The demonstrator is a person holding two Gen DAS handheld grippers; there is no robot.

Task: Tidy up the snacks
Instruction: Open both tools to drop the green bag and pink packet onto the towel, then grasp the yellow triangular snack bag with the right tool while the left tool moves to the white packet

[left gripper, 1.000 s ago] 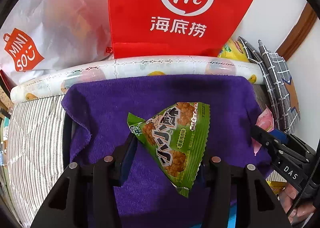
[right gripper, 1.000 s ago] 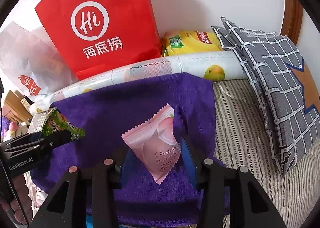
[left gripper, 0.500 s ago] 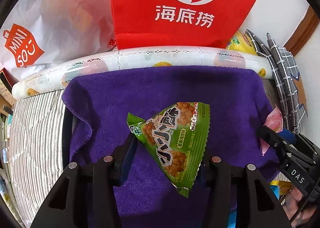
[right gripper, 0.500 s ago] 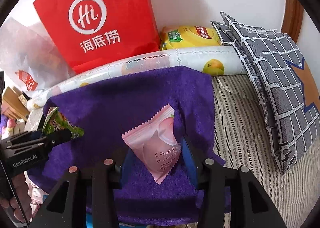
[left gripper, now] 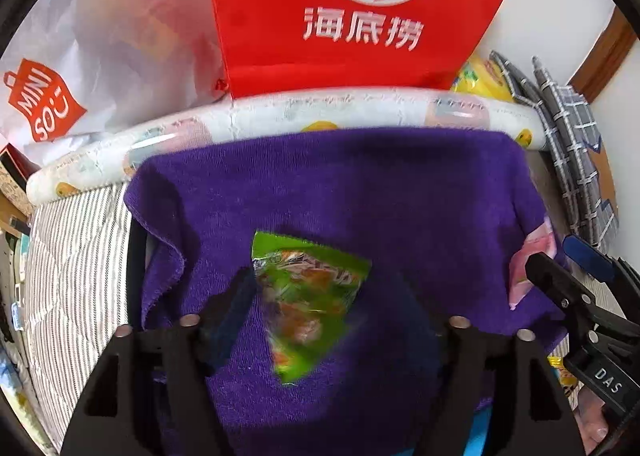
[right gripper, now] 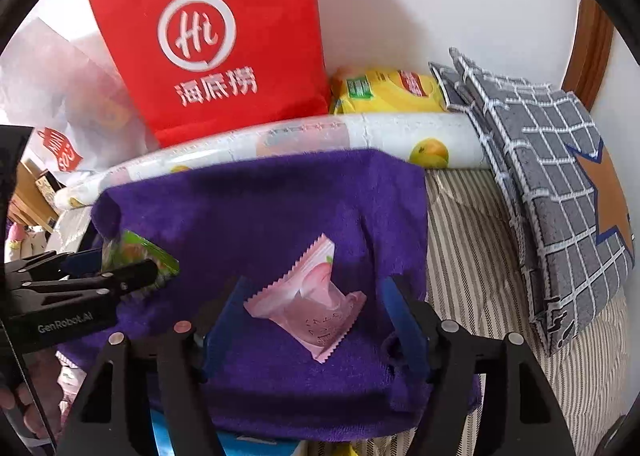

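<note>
A green snack packet (left gripper: 308, 296) is blurred between the fingers of my left gripper (left gripper: 324, 304), which stands open, over a purple towel (left gripper: 360, 184). The packet also shows in the right wrist view (right gripper: 140, 260) by the left gripper's fingertips (right gripper: 132, 276). A pink snack packet (right gripper: 312, 304) lies between the wide-apart fingers of my right gripper (right gripper: 320, 312), which is open, over the purple towel (right gripper: 260, 208). The pink packet shows at the right edge of the left wrist view (left gripper: 532, 264).
A red paper bag (left gripper: 360, 12) and a white Miniso bag (left gripper: 80, 68) stand behind a rolled fruit-print mat (left gripper: 320, 112). A yellow chip bag (right gripper: 384, 92) and grey checked cushions (right gripper: 552, 176) lie at the back right. Striped bedding (right gripper: 472, 240) surrounds the towel.
Both grippers have opened. The green packet has come loose from the left fingers and is blurred in motion. The pink packet has slipped free and tilted between the right fingers.
</note>
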